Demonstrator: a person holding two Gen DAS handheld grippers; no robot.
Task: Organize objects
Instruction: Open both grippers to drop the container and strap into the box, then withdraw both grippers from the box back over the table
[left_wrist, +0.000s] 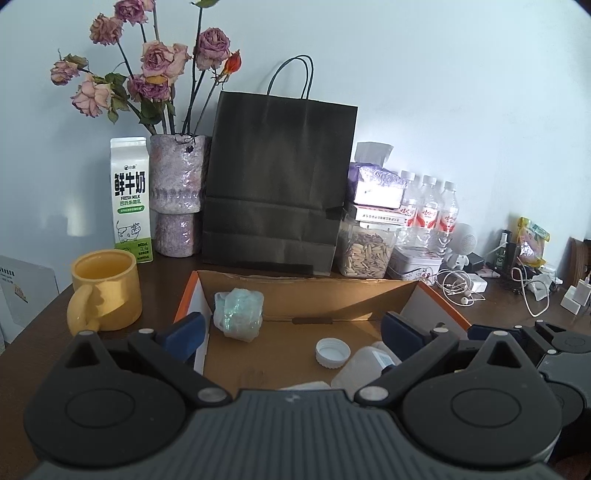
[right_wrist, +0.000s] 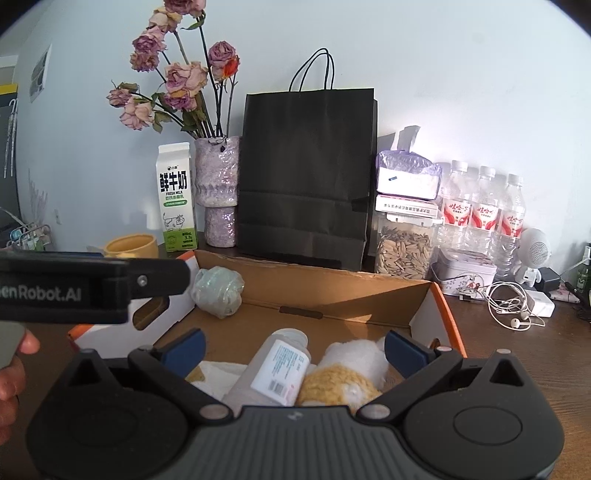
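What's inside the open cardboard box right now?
A crumpled clear plastic wad, a translucent labelled bottle, a white screw cap and a yellow-and-white fluffy item. The tools hide the near floor of the cardboard box.

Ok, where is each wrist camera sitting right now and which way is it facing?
Left wrist: over the cardboard box's near left edge, facing the wall; shows the open left gripper, plus the right gripper at right.
Right wrist: further right, same heading, over the bottle; shows the open right gripper, the left gripper, a hand.
Shared: box, black bag, milk carton.
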